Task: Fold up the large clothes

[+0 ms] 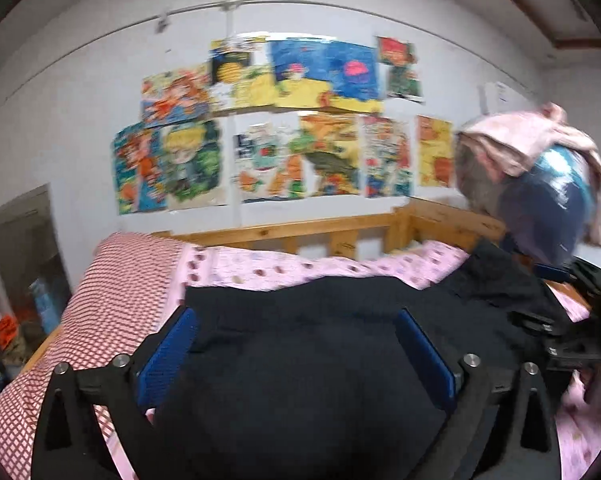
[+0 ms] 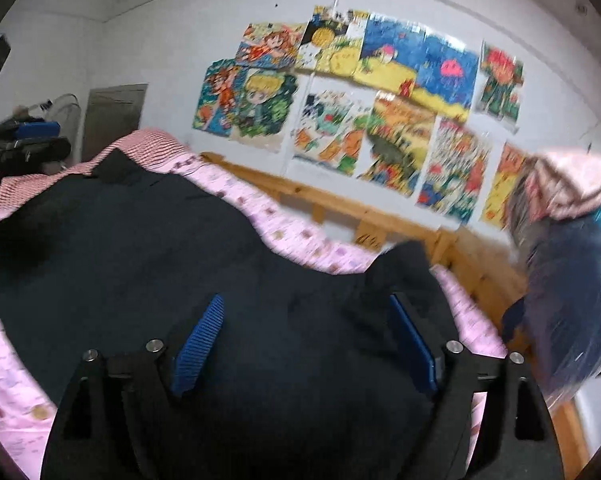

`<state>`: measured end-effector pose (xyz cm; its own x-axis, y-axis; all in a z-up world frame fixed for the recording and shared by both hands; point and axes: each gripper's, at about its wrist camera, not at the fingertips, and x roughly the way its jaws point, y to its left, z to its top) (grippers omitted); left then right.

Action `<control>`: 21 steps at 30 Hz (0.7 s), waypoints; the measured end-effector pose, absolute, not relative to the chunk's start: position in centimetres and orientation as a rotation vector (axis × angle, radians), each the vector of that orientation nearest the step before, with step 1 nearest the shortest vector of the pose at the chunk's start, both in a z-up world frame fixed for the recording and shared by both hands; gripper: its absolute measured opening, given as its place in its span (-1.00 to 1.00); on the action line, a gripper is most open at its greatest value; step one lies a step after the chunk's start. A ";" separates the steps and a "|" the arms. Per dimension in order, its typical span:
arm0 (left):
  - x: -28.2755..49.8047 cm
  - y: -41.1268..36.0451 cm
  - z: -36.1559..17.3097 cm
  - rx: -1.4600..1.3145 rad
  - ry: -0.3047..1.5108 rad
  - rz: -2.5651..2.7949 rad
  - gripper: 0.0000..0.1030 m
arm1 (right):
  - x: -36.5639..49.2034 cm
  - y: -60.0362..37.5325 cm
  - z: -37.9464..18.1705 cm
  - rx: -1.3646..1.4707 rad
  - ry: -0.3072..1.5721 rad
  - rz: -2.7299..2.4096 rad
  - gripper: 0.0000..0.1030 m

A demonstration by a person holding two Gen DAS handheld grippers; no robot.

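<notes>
Spread over the middle and bottom of both views: a big black garment (image 1: pixel 308 344), lying on a pink sheet (image 1: pixel 260 270) with little spots. Left claw (image 1: pixel 296 356) at the bottom middle of the left view, wide open, blue pads (image 1: pixel 168 356) far apart, with black cloth showing between them; hard to tell if touching the cloth or just above it. Right claw (image 2: pixel 306 344) at the bottom middle of the right view, wide open too, blue pads (image 2: pixel 198 346) set apart over the black cloth, holding nothing. At the left of the left view, beside the black garment, a red and white checked blanket (image 1: pixel 116 300). Behind the bed, across the middle of the frame, a wooden rail (image 1: pixel 300 236). Above that, on the white wall, lots of bright drawings (image 1: pixel 260 120), a bit blurry. At the right edge of both views, a pile of things in a see-through bag (image 1: pixel 548 208) with a pink cloth (image 1: pixel 528 140) on top. At the far left edge of the right view, the other claw, black and blue, seen from the side. Everything a little smeared.
</notes>
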<state>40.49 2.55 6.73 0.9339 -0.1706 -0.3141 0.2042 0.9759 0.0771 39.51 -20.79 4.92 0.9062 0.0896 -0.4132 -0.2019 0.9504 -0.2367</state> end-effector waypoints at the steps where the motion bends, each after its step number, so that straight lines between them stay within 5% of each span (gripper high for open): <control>1: 40.2 2.0 6.3 0.133 0.329 -0.219 0.97 | 39.5 -20.9 4.5 -0.265 0.421 0.162 0.55; 21: 51.1 -0.2 1.0 0.179 0.660 -0.151 1.00 | 51.4 -24.7 -0.1 -0.137 0.690 0.017 0.63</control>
